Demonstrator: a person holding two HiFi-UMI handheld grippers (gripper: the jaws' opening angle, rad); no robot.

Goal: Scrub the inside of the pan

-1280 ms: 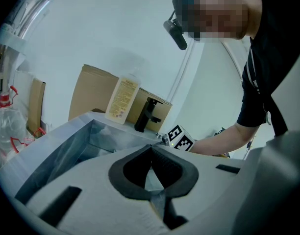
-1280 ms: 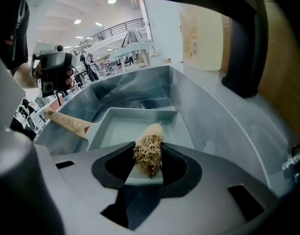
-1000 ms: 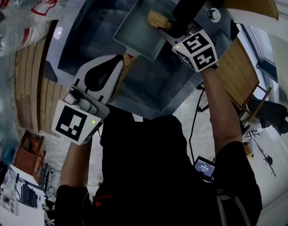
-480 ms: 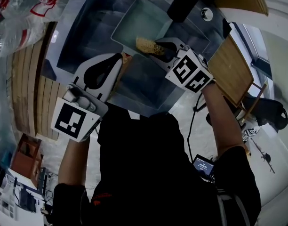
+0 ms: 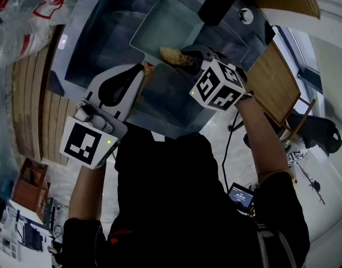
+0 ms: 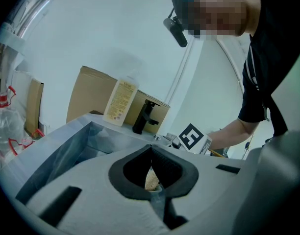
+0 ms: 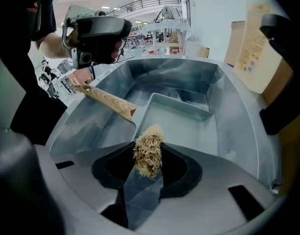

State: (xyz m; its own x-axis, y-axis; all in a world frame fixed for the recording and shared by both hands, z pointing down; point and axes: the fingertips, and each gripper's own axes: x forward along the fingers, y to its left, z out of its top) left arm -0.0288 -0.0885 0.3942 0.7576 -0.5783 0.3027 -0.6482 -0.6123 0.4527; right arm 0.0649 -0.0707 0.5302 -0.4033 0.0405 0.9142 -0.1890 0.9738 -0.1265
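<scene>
Grips the wooden handle [image 6: 152,180] of the pan [image 7: 182,124] with the left tongs [image 6: 151,163], clenched tight on the wood. Grabs it at the end far from the pan, up over the left side of the sink [image 7: 189,75].

Pinches a scrubber [image 7: 148,153] in the right tongs [image 7: 149,173], clenched on it too. Looks like a small bundle of pale, scratchy strings, sticking out past the tips. Hangs over the near edge of the pan, close to where the handle joins. Cannot tell whether touching the metal or not.

Down in the grey metal sink: the pan, grey as well, with four straight sides and low walls. Handle slanting up and to the left, toward the left tongs.

Behind the sink: a black tap [image 6: 144,115], a pale bottle [image 6: 119,102] with a yellow label just beside it, and brown boxes [image 6: 91,99] behind both.

In the head view, to the right of the sink: a wooden board [image 5: 283,85]. To the left: clear plastic bags [image 5: 25,10] with red marks. Reaches both arms forward over the sink, in a black top.
</scene>
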